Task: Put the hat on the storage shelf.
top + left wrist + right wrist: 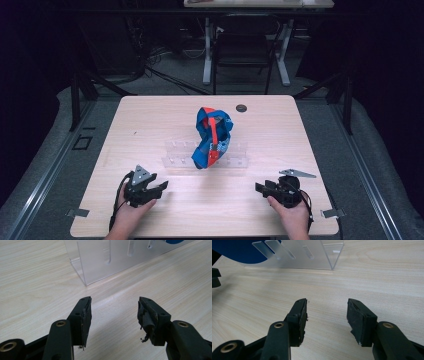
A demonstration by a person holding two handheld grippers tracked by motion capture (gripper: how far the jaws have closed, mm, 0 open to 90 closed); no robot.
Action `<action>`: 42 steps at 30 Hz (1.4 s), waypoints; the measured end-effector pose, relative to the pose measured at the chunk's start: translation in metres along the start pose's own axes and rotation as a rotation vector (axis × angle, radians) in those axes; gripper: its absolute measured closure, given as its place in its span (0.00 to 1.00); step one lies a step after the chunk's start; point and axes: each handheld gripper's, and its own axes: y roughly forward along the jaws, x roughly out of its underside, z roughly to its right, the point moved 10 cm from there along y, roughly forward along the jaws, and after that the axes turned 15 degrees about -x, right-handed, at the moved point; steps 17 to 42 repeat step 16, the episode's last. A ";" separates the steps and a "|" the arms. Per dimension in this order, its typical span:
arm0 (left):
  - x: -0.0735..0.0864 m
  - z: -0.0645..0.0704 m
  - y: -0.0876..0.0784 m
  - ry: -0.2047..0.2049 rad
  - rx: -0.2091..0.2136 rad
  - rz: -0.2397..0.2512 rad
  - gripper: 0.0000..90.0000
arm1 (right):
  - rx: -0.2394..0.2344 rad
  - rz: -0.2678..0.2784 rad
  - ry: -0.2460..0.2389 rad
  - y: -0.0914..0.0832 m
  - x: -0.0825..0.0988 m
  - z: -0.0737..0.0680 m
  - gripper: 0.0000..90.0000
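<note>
1. High view: a blue and red strap (212, 137) sits bundled on the clear acrylic rack (235, 161) mid-table, well ahead of both hands.
2. Left gripper (161, 187) gapes wide and empty; right gripper (259, 188) likewise, low over the wooden table (150, 115).
3. That strap looks soft, light and floppy, so I'd pinch a raised loop near its top, not the slick, brittle-looking rack.

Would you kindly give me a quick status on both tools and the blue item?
Left tool open, empty. Right tool open, empty. Blue-and-red strap draped on clear rack, untouched. Nothing between.
</note>
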 end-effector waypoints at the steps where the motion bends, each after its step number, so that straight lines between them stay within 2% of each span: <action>1: 0.000 0.001 0.000 0.004 0.004 -0.004 0.50 | 0.002 0.003 0.004 0.000 0.000 0.000 0.56; 11: -0.007 0.016 0.000 0.011 0.028 0.017 0.47 | -0.001 -0.012 0.002 0.002 0.001 0.001 0.56; 16: -0.030 0.036 0.001 0.041 0.044 0.054 0.51 | -0.010 -0.010 0.005 0.002 0.000 0.001 0.56; 42: -0.030 0.036 0.001 0.041 0.044 0.054 0.51 | -0.010 -0.010 0.005 0.002 0.000 0.001 0.56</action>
